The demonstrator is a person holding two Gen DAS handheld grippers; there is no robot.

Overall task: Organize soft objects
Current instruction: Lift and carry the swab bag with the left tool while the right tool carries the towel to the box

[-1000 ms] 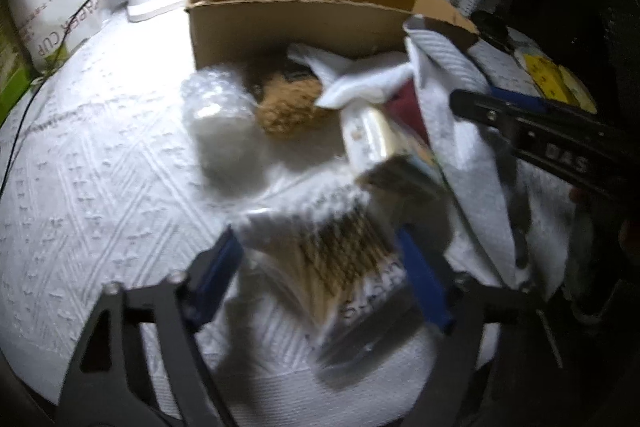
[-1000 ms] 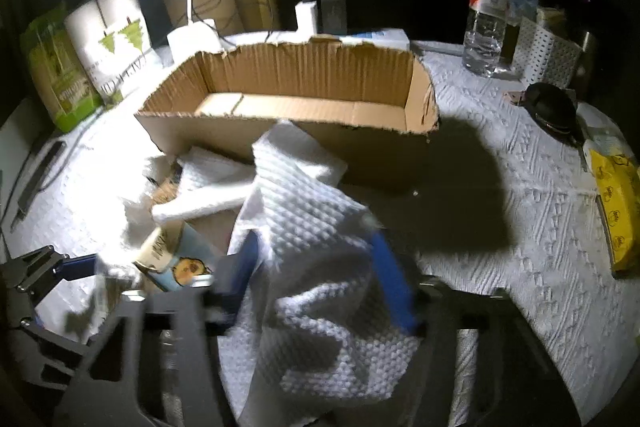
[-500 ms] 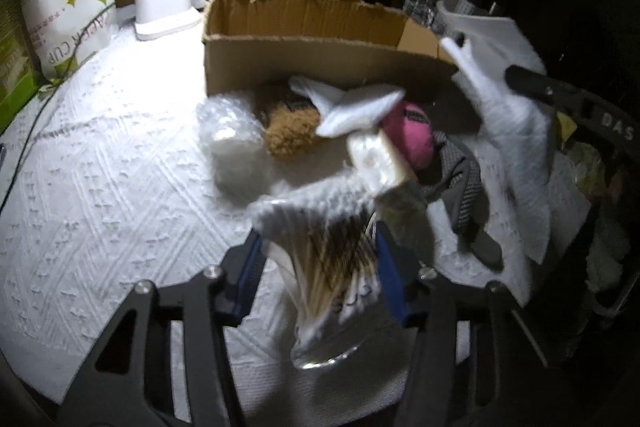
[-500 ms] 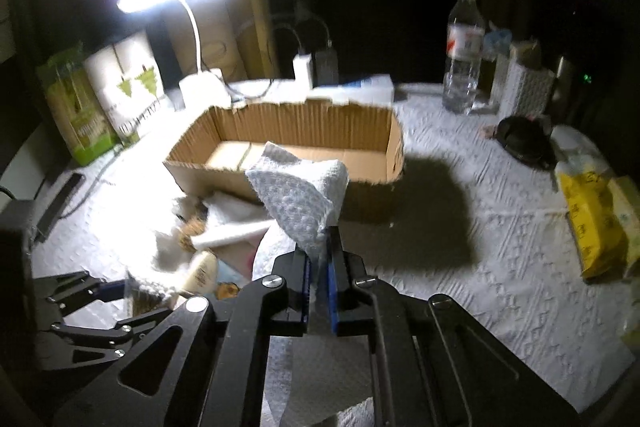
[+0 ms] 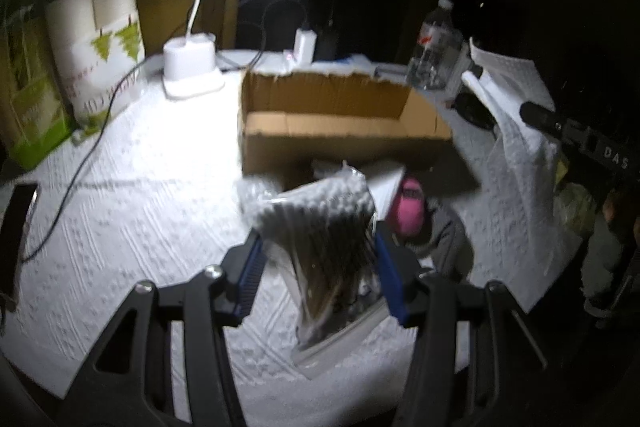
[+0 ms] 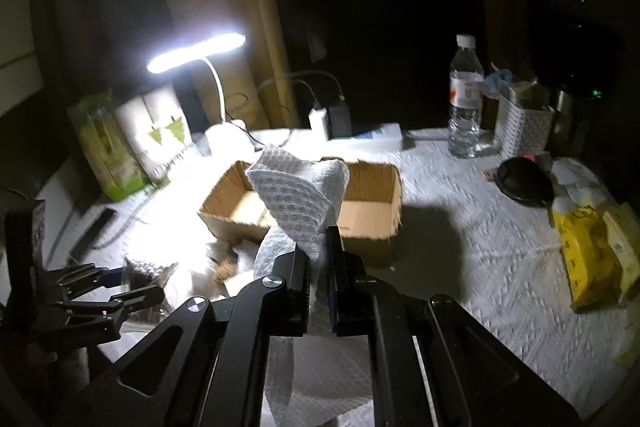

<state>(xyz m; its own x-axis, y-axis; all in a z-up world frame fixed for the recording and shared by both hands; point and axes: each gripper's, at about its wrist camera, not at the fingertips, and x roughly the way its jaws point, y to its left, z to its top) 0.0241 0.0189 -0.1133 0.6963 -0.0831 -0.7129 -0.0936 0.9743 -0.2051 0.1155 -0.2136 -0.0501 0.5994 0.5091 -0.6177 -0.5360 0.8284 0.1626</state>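
Observation:
My left gripper (image 5: 318,241) is shut on a clear bag of cotton swabs (image 5: 320,215), held up off the white tablecloth. My right gripper (image 6: 318,247) is shut on a white waffle-textured cloth (image 6: 300,191), which hangs below the jaws. In the left wrist view that cloth (image 5: 516,163) dangles at the right from the right gripper (image 5: 538,117). An open cardboard box (image 5: 344,135) stands behind both, apparently empty inside (image 6: 368,219). A pink soft object (image 5: 408,207) and a grey cloth (image 5: 444,243) lie in front of the box.
A lit desk lamp (image 5: 192,75) stands at the back left beside packs of paper rolls (image 5: 104,55), with a cable (image 5: 80,163) across the table. At the right are a water bottle (image 6: 464,103), a black object (image 6: 524,183) and yellow tissue packs (image 6: 588,259).
Both grippers went from open around their items to shut on them. Both have since risen, lifting the swab bag and the white cloth off the pile, uncovering the pink object.

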